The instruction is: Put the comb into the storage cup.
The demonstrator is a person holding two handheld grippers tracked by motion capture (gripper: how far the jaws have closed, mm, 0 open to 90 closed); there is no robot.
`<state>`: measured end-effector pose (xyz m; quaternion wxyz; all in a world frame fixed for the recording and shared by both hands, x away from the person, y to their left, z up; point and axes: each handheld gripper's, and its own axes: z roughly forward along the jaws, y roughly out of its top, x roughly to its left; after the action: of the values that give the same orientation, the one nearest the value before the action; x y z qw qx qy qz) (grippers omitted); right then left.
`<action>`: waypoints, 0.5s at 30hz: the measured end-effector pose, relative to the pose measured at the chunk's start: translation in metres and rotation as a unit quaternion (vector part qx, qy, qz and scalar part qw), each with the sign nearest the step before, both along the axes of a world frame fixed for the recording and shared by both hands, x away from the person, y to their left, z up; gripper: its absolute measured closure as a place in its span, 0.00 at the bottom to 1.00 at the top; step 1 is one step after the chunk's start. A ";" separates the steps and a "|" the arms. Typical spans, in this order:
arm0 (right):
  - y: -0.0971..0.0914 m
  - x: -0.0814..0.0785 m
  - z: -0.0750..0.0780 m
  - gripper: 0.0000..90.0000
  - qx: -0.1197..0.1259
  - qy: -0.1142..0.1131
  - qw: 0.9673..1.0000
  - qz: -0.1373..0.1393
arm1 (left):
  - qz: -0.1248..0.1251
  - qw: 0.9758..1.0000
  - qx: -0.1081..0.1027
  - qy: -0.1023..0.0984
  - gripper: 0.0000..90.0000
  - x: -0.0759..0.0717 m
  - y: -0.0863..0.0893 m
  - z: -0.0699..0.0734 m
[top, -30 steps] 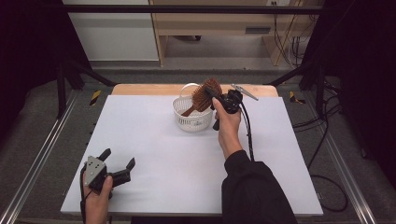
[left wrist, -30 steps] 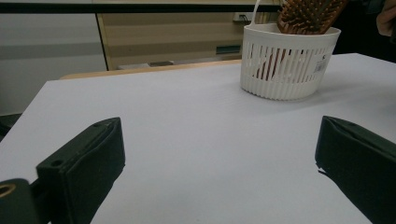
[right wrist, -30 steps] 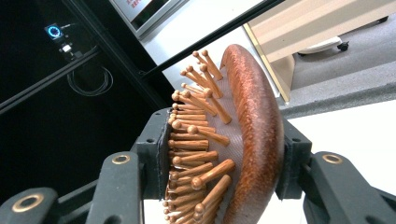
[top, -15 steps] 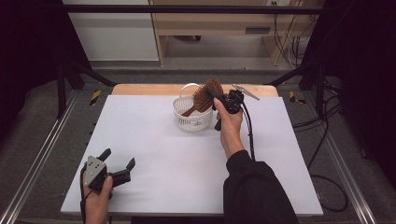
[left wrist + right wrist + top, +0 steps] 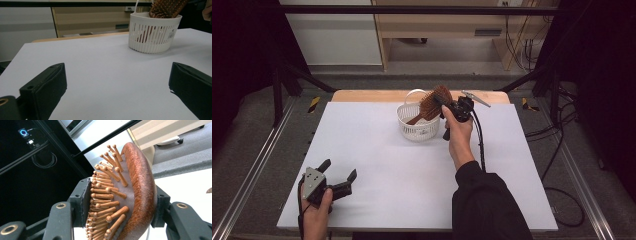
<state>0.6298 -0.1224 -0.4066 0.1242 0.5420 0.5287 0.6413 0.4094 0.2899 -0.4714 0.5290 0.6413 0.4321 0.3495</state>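
Standing by the table, I see the right gripper (image 5: 451, 106) closed across the head of a brown wooden paddle hairbrush with round-tipped wooden pins (image 5: 433, 103). In the right gripper view one black pad presses on the pin tips and the other on the smooth curved back of the brush (image 5: 130, 195), so it is gripped face to back. Its jaws have just been opening slightly, yet the brush head sits between them with both pads touching. The handle end points down into a small white slotted plastic basket with a thin hoop handle (image 5: 417, 129) at the far middle of the pale table top (image 5: 377, 165); the head leans out above the rim.

By my judgement the brush is light and stiff, the lacquered back rather slippery, and the pins on their cushion give a little, so a hold across the head may wobble; the narrower neck or handle would be surer.

That arm reaches forward, wrist raised, gripper pointing towards the basket from its right side. The left gripper (image 5: 338, 177) rests low near the front left corner, held in a hand (image 5: 316, 215), jaws spread wide with nothing between them.
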 end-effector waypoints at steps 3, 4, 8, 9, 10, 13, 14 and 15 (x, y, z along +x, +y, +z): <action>0.000 0.000 0.000 0.50 0.000 0.002 1.000 0.001 | 0.000 1.000 0.000 0.000 0.02 0.000 0.000 0.000; 0.000 0.000 0.000 0.50 0.001 0.003 1.000 0.001 | 0.000 1.000 0.000 0.000 0.02 0.000 0.000 0.000; 0.000 0.000 0.000 0.49 0.000 0.002 1.000 0.000 | 0.000 1.000 0.000 0.000 0.02 0.000 0.000 0.000; -0.001 0.000 0.000 0.49 0.000 0.003 1.000 0.000 | 0.000 1.000 0.000 0.000 0.02 0.000 0.000 0.000; -0.001 0.001 -0.001 0.49 -0.001 0.002 1.000 0.000 | 0.000 1.000 0.000 0.000 0.02 0.000 0.000 0.000; -0.002 0.001 -0.001 0.49 -0.002 0.003 1.000 0.000 | 0.000 1.000 0.000 0.000 0.02 0.000 0.000 0.000; -0.002 0.001 -0.001 0.49 -0.002 0.003 1.000 0.000 | 0.000 1.000 0.000 0.000 0.02 0.000 0.000 0.000; -0.002 0.001 -0.001 0.49 -0.003 0.003 1.000 0.001 | 0.000 1.000 0.000 0.000 0.02 0.000 0.000 0.000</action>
<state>0.6308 -0.1241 -0.4077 0.1239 0.5431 0.5313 0.6383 0.4094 0.2899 -0.4713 0.5294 0.6412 0.4320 0.3493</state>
